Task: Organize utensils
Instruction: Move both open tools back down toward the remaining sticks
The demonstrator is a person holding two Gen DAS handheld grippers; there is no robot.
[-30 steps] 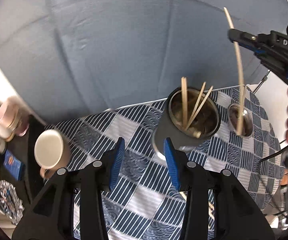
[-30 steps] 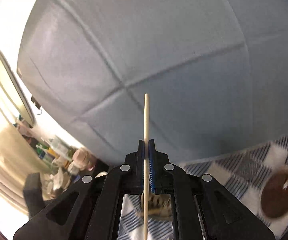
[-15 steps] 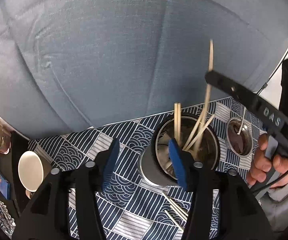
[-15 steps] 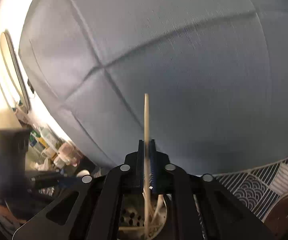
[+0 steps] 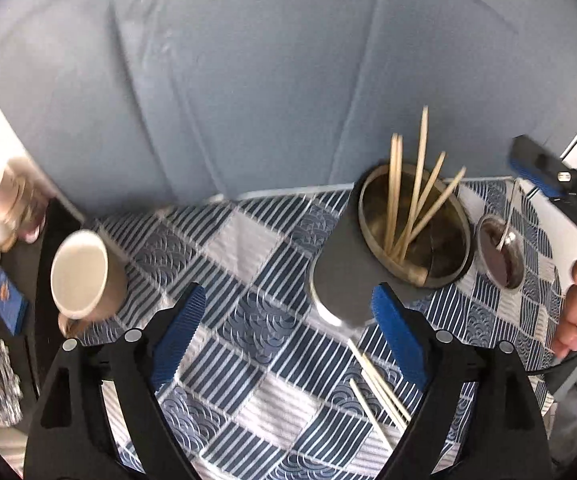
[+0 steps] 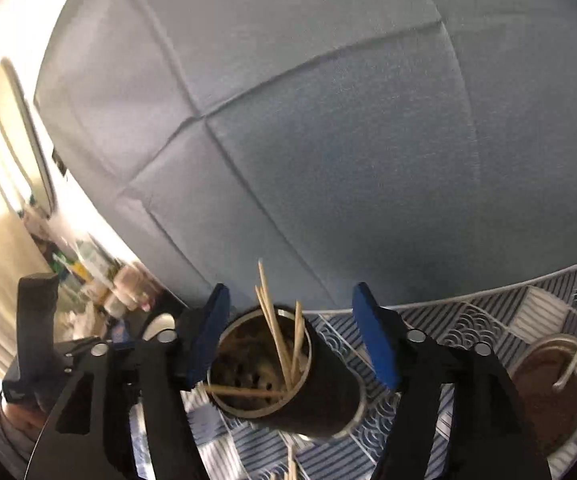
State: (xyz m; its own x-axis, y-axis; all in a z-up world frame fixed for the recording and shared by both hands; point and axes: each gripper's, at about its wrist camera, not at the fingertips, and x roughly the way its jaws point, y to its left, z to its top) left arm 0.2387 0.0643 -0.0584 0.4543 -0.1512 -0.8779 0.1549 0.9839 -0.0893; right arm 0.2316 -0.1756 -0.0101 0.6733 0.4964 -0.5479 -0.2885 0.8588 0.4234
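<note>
Hovering with its blue-padded jaws spread wide and empty, the left gripper (image 5: 288, 336) faces a tall grey metal utensil canister (image 5: 392, 240) holding several wooden chopsticks (image 5: 412, 196) on a blue-and-white patterned tablecloth (image 5: 248, 280). More loose wooden chopsticks (image 5: 376, 388) lie on the cloth below it, a cream ceramic mug (image 5: 82, 276) to its left.

From the right wrist, the right gripper (image 6: 292, 340) also stands open, empty, its pads flanking the canister (image 6: 288, 376), chopsticks (image 6: 276, 332) leaning inside.

Both wrist views close, sharing holder (image 5: 392, 248)
</note>
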